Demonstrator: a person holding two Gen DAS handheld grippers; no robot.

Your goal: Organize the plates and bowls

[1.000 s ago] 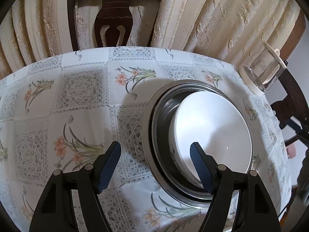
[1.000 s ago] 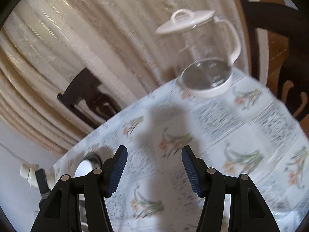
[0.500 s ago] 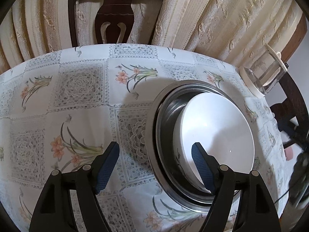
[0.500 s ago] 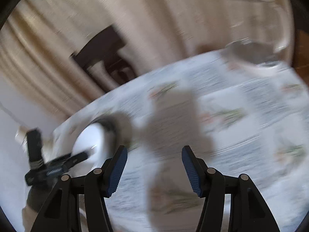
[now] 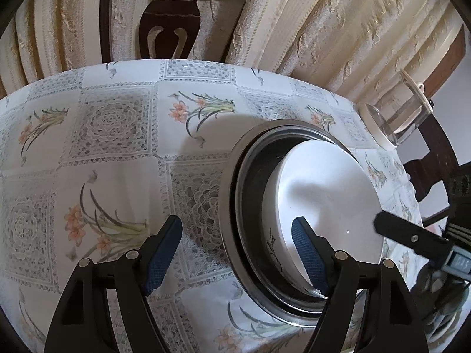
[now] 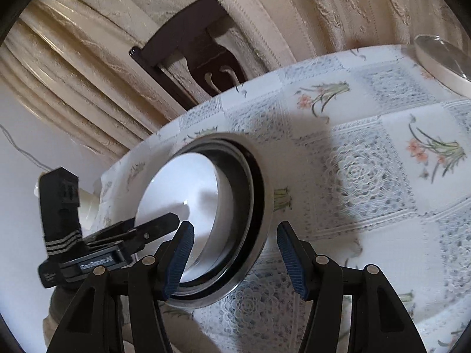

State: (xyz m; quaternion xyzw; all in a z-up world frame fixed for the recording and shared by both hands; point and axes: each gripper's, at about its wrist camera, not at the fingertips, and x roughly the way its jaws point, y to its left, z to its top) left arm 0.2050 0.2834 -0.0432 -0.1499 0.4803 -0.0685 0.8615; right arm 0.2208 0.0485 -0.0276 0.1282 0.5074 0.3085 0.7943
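A white bowl (image 5: 326,203) sits inside a wide steel bowl (image 5: 232,206) on the flowered tablecloth. My left gripper (image 5: 237,253) is open and straddles the steel bowl's near rim, one blue pad over the cloth and one over the white bowl. From the right wrist view the same white bowl (image 6: 182,188) rests in the steel bowl (image 6: 259,194), whose rim lies between the open right gripper (image 6: 235,257) fingers. The right gripper's black finger reaches in over the white bowl at the right of the left wrist view. The left gripper's body shows at the left of the right wrist view.
A glass jug (image 5: 397,120) with a white lid stands at the table's far right edge; its base (image 6: 444,61) shows in the right wrist view. A dark wooden chair (image 5: 164,14) backs onto cream curtains behind the table. The tablecloth (image 5: 112,129) spreads left of the bowls.
The right gripper has swung from facing the glass jug round to the bowls and closed in on the steel rim. The left gripper has edged slightly forward. Both stay open.
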